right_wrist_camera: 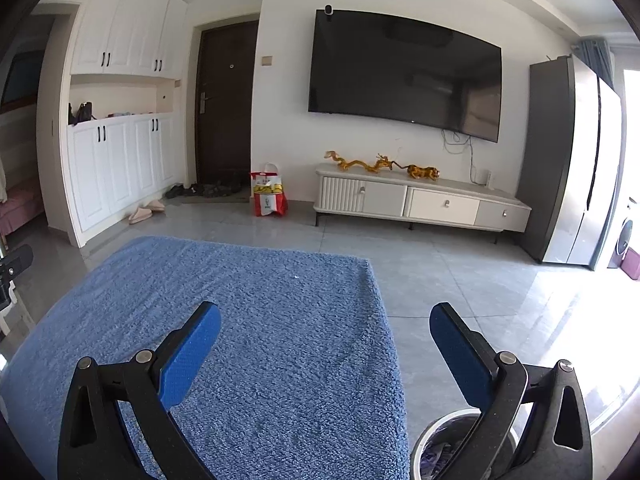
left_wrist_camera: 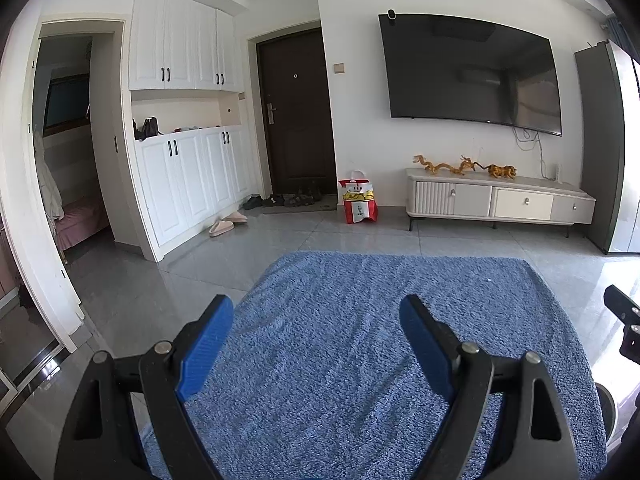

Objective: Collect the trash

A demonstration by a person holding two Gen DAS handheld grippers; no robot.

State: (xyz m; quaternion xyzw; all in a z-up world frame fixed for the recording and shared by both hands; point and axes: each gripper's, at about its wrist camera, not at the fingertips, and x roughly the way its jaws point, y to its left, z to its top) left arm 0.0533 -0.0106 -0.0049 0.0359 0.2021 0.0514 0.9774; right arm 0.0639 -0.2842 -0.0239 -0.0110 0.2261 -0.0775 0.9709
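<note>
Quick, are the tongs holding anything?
Left tongs: open, holding nothing.
Right tongs: open, holding nothing.

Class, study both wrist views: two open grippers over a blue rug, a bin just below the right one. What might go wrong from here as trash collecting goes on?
1. The bin sits right under the right gripper; a careless lowering could knock it over and spill what is inside.
2. The blue rug looks bare, so the open left gripper may find nothing there.
3. The red bag by the door might be wrongly grabbed as trash.
</note>
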